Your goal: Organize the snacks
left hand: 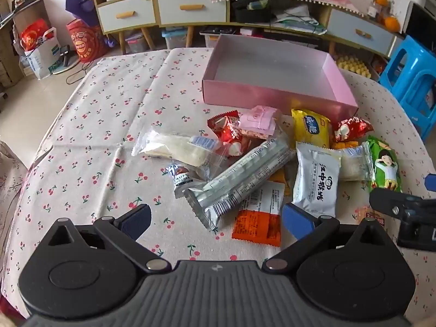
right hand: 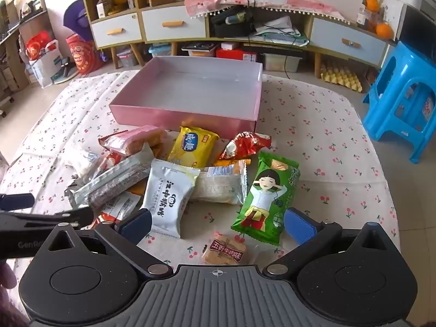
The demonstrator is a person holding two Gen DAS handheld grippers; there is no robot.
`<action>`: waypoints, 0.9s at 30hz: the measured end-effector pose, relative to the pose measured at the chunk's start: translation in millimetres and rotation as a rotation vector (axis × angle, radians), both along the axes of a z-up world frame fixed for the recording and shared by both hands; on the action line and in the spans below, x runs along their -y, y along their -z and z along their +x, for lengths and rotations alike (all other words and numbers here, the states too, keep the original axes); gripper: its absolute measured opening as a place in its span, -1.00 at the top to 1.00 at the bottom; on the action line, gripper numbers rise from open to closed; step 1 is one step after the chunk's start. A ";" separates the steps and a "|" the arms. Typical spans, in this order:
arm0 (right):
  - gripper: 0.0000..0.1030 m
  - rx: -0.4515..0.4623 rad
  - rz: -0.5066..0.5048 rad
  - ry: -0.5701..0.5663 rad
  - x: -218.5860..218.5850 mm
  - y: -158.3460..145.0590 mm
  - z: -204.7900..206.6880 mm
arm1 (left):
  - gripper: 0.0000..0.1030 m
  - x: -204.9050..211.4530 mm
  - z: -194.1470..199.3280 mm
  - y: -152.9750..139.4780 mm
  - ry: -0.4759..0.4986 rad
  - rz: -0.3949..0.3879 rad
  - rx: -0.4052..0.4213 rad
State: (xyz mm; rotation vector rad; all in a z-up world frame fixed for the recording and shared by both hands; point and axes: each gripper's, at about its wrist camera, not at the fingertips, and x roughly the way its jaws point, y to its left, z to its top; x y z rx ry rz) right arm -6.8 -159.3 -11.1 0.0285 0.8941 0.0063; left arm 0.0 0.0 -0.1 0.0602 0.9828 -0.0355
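An empty pink box [left hand: 275,92] [right hand: 188,115] stands on the cherry-print tablecloth behind a pile of snack packets. The pile holds a long silver packet [left hand: 239,179] [right hand: 109,182], a white packet [left hand: 317,182] [right hand: 169,196], a yellow packet [left hand: 310,130] [right hand: 192,147], a green packet [left hand: 385,164] [right hand: 265,201], red packets [left hand: 351,129] [right hand: 245,144] and an orange packet [left hand: 257,224]. A small brown snack [right hand: 224,250] lies nearest the right gripper. My left gripper [left hand: 216,219] is open and empty, just short of the silver and orange packets. My right gripper [right hand: 218,224] is open and empty, over the brown snack.
A blue plastic stool [right hand: 403,100] stands right of the table. A low cabinet with drawers [right hand: 174,27] runs along the back wall. Bags [right hand: 43,57] sit on the floor at the left. The other gripper shows at the right edge of the left wrist view [left hand: 406,207].
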 end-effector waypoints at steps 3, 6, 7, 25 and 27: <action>-1.00 -0.013 -0.007 -0.006 1.4 1.7 4.3 | -0.99 -0.2 0.0 0.6 -0.002 -0.007 -0.001; -1.00 -0.001 -0.014 -0.009 -1.5 0.5 3.0 | -0.99 -11.6 10.2 -6.3 -0.011 -0.025 -0.013; -1.00 0.006 -0.015 -0.009 -2.3 -0.1 1.7 | -0.99 -13.1 12.1 -7.7 -0.010 -0.028 -0.016; -1.00 0.014 -0.024 -0.029 -15.5 -2.8 6.3 | -0.99 -9.0 9.7 -1.2 -0.048 -0.005 0.020; -1.00 0.018 -0.037 -0.033 -17.9 -3.1 7.3 | -0.99 -9.4 10.6 0.1 -0.053 -0.005 0.012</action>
